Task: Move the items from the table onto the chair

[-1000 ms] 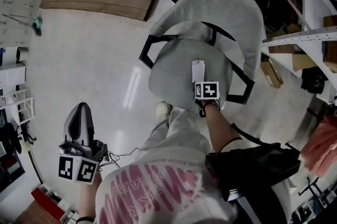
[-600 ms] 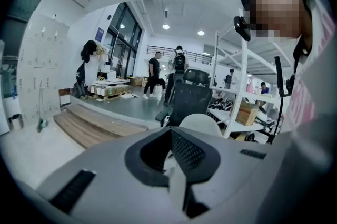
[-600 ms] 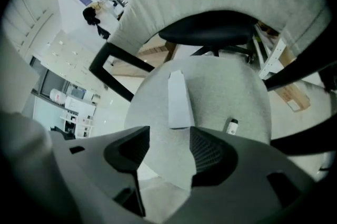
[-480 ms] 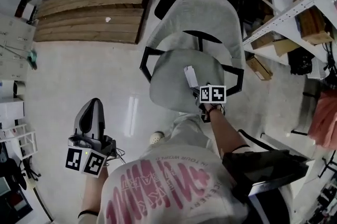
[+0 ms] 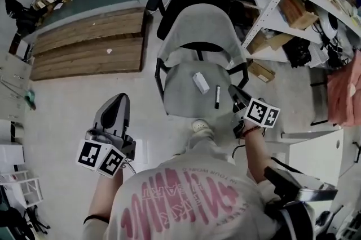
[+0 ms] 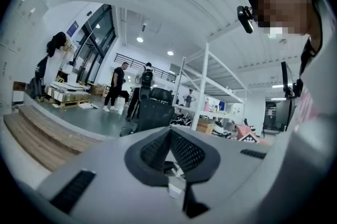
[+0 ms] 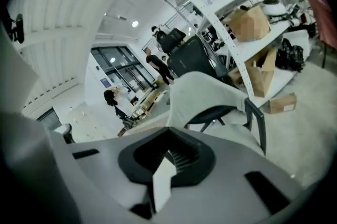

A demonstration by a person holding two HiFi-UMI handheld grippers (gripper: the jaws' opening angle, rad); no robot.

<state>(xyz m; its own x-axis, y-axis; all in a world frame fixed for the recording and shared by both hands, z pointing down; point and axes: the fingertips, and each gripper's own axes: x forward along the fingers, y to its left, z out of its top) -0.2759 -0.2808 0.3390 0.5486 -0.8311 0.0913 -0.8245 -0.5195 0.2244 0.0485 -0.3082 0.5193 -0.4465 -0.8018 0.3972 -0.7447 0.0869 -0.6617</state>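
- Right gripper has lifted off the chair seat to its right front edge; its jaws have just closed, clenched on nothing.
- White box and black marker lie mid-seat, side by side.
- Left gripper, clenched and empty, hangs left of the chair.

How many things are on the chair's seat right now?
2. A small white block lies near the middle of the grey seat, and a black pen lies just right of it. The right gripper may hide a bit of the seat's right edge.
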